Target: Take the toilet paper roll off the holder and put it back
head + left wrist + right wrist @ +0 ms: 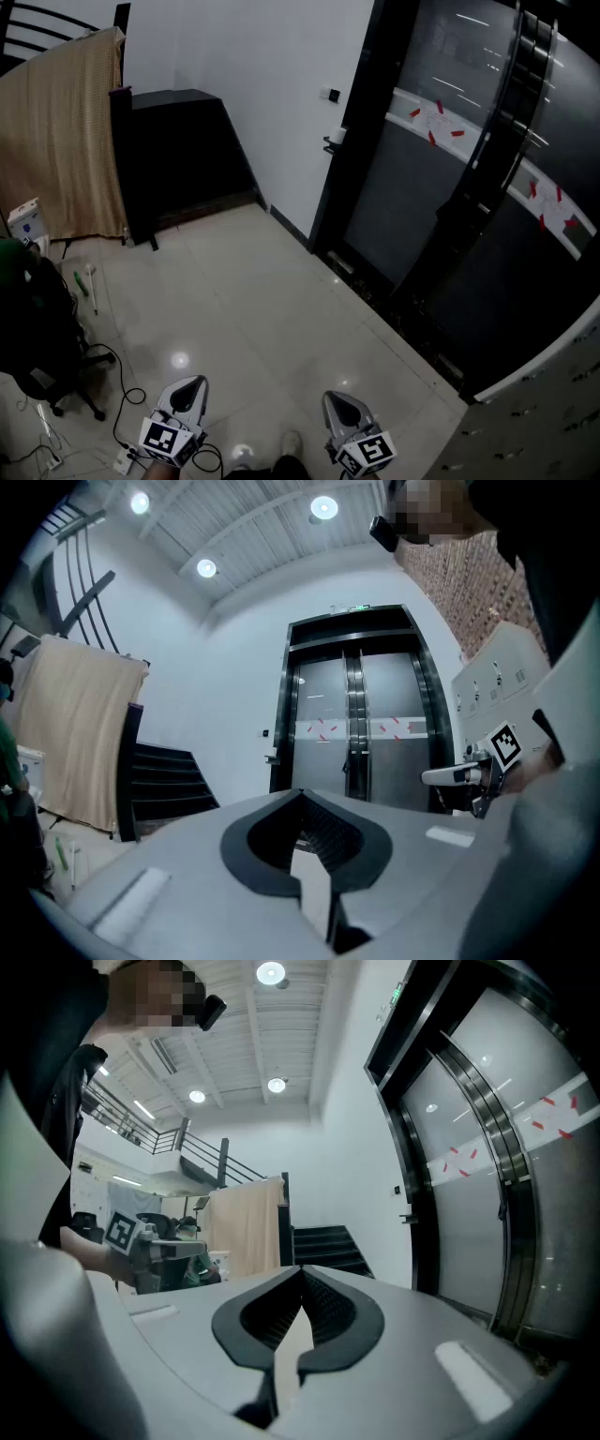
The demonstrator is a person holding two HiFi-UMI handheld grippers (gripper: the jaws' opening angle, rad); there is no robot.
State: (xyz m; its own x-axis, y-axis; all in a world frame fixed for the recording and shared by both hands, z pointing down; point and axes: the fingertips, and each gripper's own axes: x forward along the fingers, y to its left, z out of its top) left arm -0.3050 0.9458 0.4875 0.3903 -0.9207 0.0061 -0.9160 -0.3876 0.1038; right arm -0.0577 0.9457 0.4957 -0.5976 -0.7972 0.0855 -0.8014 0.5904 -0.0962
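Note:
A small dark holder (334,142) with something white on it, likely the toilet paper roll, sticks out of the white wall just left of the black door frame. It is far from both grippers and also shows as a tiny bracket (273,758) in the left gripper view and as a bracket (406,1216) in the right gripper view. My left gripper (193,384) is at the bottom of the head view, shut with its tips together and nothing held. My right gripper (335,400) is beside it, also shut and empty. Both point level toward the wall and door.
A black glass double door (469,178) fills the right. A black staircase (183,150) and a beige cloth (61,141) over a rack stand at the back left. A black office chair (37,337) and cables (122,403) are on the tiled floor at the left.

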